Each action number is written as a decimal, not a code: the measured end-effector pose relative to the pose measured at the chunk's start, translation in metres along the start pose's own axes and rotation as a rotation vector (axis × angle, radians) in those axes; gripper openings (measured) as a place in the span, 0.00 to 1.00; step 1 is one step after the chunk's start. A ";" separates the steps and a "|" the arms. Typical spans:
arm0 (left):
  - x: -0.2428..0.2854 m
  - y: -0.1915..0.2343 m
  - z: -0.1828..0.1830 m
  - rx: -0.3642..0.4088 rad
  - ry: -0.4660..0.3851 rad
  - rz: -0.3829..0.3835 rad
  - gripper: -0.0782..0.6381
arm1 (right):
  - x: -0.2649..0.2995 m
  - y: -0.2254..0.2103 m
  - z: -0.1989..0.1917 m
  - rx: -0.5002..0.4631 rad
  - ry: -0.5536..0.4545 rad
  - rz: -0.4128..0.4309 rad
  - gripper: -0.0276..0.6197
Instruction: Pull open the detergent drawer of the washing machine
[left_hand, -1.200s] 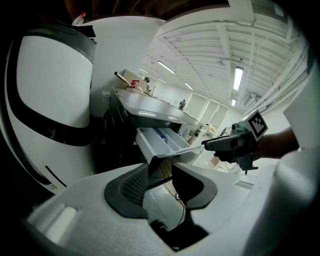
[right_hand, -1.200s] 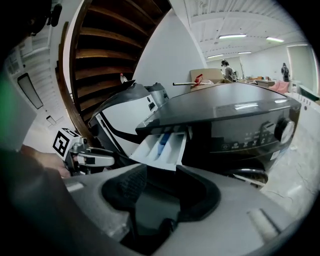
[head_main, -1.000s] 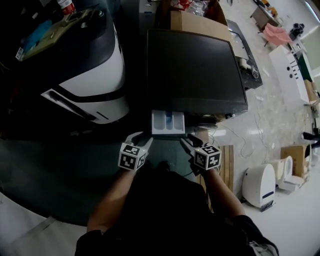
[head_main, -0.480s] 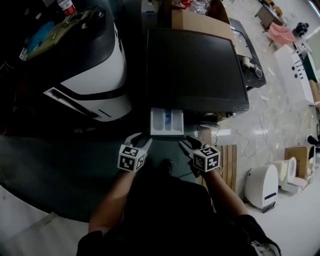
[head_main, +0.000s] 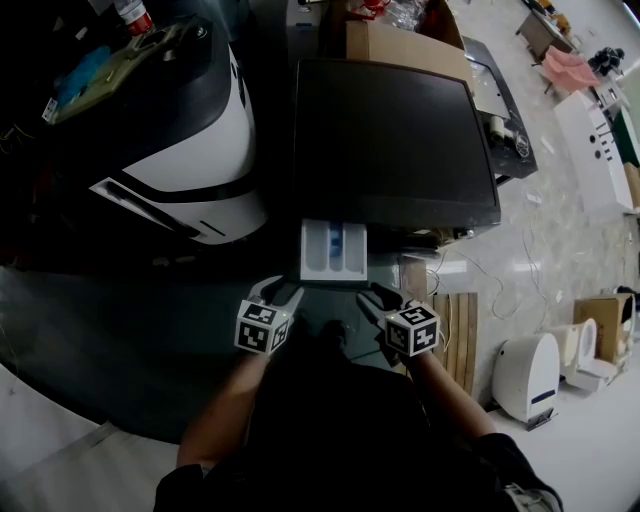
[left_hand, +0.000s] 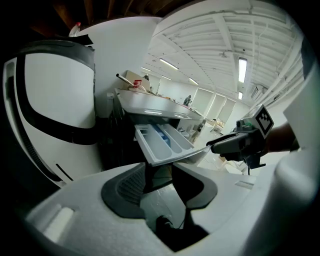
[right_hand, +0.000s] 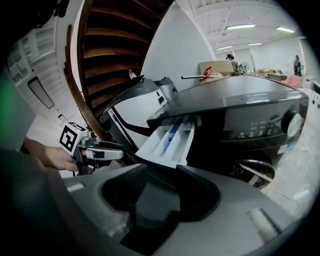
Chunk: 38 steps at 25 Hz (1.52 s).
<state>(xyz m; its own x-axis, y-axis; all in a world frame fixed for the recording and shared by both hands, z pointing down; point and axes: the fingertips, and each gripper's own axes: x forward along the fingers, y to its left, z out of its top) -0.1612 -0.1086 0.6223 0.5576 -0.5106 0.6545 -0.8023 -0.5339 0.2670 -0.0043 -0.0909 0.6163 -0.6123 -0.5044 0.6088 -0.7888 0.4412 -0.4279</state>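
Below the head camera, the washing machine (head_main: 390, 140) showed only its dark top, its front being out of sight; the detergent drawer (head_main: 334, 250) stood pulled out at the machine's left end, white with a blue part inside; the left gripper (head_main: 278, 291) and the right gripper (head_main: 380, 297) sat just short of its front edge, one near each corner, jaws apart and empty; the person's dark torso hid the floor beneath.

Along the left gripper view, the drawer hung beyond the parted jaws; the machine's body was lost in shadow.

From the right gripper view, spread jaws framed the drawer, nothing between them.

Against a second before, the drawer was out equally far; both grippers had scarcely shifted.
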 end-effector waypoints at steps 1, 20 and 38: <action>0.000 0.001 0.001 0.001 0.001 0.002 0.33 | 0.001 -0.001 0.001 0.000 -0.001 0.003 0.31; -0.021 0.003 0.016 -0.067 0.029 -0.019 0.28 | -0.014 0.001 0.014 -0.014 0.076 0.070 0.31; -0.062 -0.001 0.145 0.048 -0.173 0.003 0.22 | -0.037 0.023 0.118 -0.135 -0.118 0.086 0.31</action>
<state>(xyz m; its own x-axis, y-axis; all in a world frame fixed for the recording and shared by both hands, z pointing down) -0.1636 -0.1742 0.4785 0.5871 -0.6179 0.5230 -0.7951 -0.5616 0.2290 -0.0060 -0.1497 0.5055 -0.6850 -0.5409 0.4880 -0.7243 0.5776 -0.3765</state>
